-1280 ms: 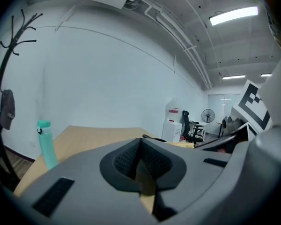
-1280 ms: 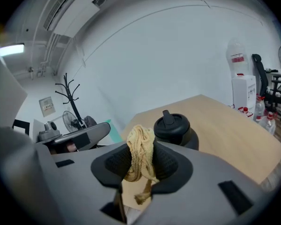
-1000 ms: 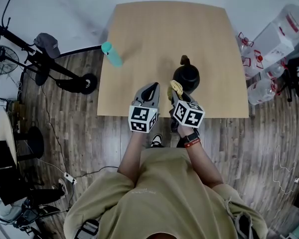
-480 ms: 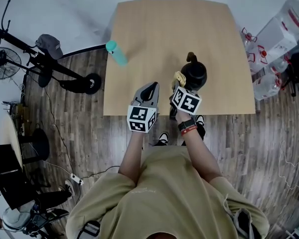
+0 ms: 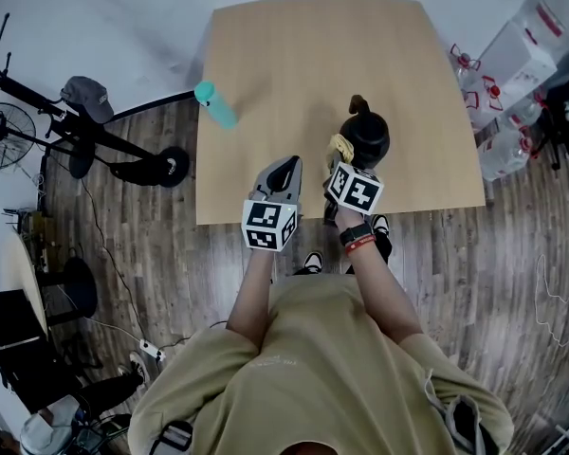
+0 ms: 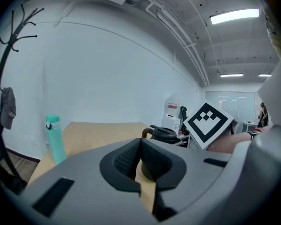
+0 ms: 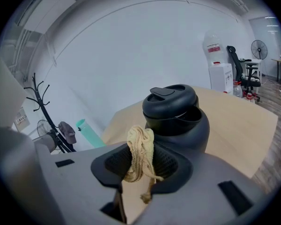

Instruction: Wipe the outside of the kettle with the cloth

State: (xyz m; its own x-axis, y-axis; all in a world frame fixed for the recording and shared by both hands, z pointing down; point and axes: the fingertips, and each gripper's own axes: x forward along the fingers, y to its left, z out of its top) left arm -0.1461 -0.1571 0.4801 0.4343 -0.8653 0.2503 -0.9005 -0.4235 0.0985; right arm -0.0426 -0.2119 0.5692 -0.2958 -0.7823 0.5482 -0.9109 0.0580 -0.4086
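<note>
Kettle (image 5: 365, 138), black, stands on the table (image 5: 294, 64) toward the near-right part, lid shut on top, handle pointing to the far side; contents not visible. In the right gripper view the kettle (image 7: 175, 116) fills the space just past the jaws, lid flap down. R gripper (image 5: 338, 159) is clenched on the cloth (image 5: 339, 147), a pale yellow bunched rag; in its own view the R gripper (image 7: 140, 161) pinches the cloth (image 7: 140, 153) between both pads, w/ a wad sticking up above the tips and a loose end hanging below. Cloth sits right at the kettle's near-left side; actual contact can't be confirmed. L gripper (image 5: 286, 166) hovers over the table's near edge, just left of the R one, well apart from the kettle; in the left gripper view the L gripper (image 6: 140, 156) has its pads closed together w/ nothing between them, and the kettle (image 6: 163, 134) shows beyond to the right. Other container: teal bottle (image 5: 214, 103) at the table's left edge, cap on, upright per the left gripper view (image 6: 55, 139); contents not visible. Nothing stands between the grippers and the kettle. Off the table: clear water jugs (image 5: 512, 74) on the floor at right, a cap (image 5: 87, 93) hung on a stand at left, and a fan (image 5: 0, 126) beyond it.
</note>
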